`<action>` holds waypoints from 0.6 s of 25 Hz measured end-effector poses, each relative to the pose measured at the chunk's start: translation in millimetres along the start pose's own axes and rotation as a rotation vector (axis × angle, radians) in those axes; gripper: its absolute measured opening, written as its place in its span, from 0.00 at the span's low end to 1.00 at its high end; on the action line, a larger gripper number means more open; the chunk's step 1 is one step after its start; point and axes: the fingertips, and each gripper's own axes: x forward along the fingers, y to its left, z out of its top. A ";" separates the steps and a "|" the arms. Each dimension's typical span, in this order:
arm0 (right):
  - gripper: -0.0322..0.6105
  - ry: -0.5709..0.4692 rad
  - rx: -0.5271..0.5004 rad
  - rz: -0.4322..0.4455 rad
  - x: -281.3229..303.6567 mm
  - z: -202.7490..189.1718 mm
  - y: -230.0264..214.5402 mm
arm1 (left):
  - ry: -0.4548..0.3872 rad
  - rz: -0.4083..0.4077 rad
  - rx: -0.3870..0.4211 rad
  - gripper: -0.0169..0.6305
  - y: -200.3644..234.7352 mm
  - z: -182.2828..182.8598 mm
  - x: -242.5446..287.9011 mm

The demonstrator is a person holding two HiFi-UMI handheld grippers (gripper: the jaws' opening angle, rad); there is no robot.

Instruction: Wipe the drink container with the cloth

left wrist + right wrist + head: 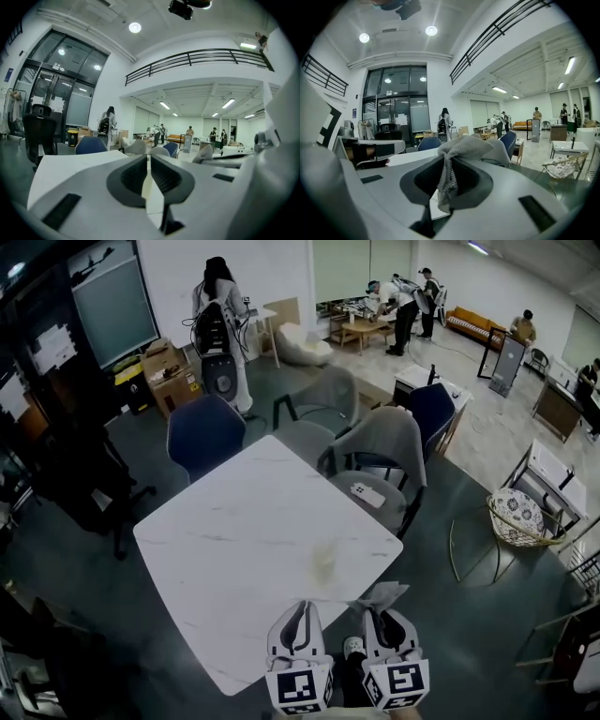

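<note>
1. Left gripper (pixel 148 161): nearest item, at the near edge of the table. Its own view shows the jaws pressed together with nothing between them. The head view gives only its top and marker cube.

2. Right gripper (pixel 449 163): just right of the left one. Its jaws pinch the cloth (pixel 457 150), a grey mesh rag bunched above the jaws and hanging down between them. The head view shows just a pale fold of the rag past the jaw tips.

3. Drink container (pixel 324 563): a pale, translucent cup, upright on the white table (pixel 234 540). It stands just beyond both grippers and touches neither. It can be made out in the head view only.

4. Chairs, far side of the table: a blue chair (pixel 204 435) at left and a grey chair (pixel 380 442) at right. A nearer grey seat carries a small white device (pixel 367 495), which only the head view shows.

5. Wicker seat (pixel 516 517): on the floor, well right of the table. It also appears in the right gripper view.

6. Person with backpack (pixel 217 310): standing at far left, visible in all three views.
</note>
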 end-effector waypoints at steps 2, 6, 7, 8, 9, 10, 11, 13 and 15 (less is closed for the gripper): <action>0.12 0.003 -0.005 0.028 14.7 7.3 -10.1 | 0.002 0.020 -0.002 0.08 -1.4 4.5 15.2; 0.12 0.025 -0.015 0.092 42.7 16.3 -26.2 | -0.003 0.064 -0.013 0.08 -1.4 14.0 42.9; 0.12 0.033 -0.018 0.112 49.2 18.0 -29.1 | -0.010 0.069 -0.017 0.08 -2.0 16.7 48.7; 0.12 0.041 -0.021 0.133 55.5 19.3 -32.0 | -0.018 0.074 -0.019 0.08 -3.0 19.5 54.4; 0.12 0.050 -0.025 0.153 61.6 20.1 -35.2 | -0.023 0.082 -0.019 0.08 -3.9 21.7 60.2; 0.12 0.058 -0.028 0.173 67.4 20.3 -38.2 | -0.024 0.094 -0.018 0.08 -4.7 23.1 66.0; 0.12 0.067 -0.030 0.194 72.9 20.1 -41.0 | -0.023 0.108 -0.017 0.08 -5.3 23.7 71.6; 0.12 0.083 -0.034 0.241 83.0 18.9 -44.7 | -0.017 0.136 -0.018 0.08 -5.9 22.9 81.8; 0.12 0.101 -0.038 0.292 91.7 17.0 -46.3 | -0.002 0.153 -0.019 0.08 -7.3 20.5 90.7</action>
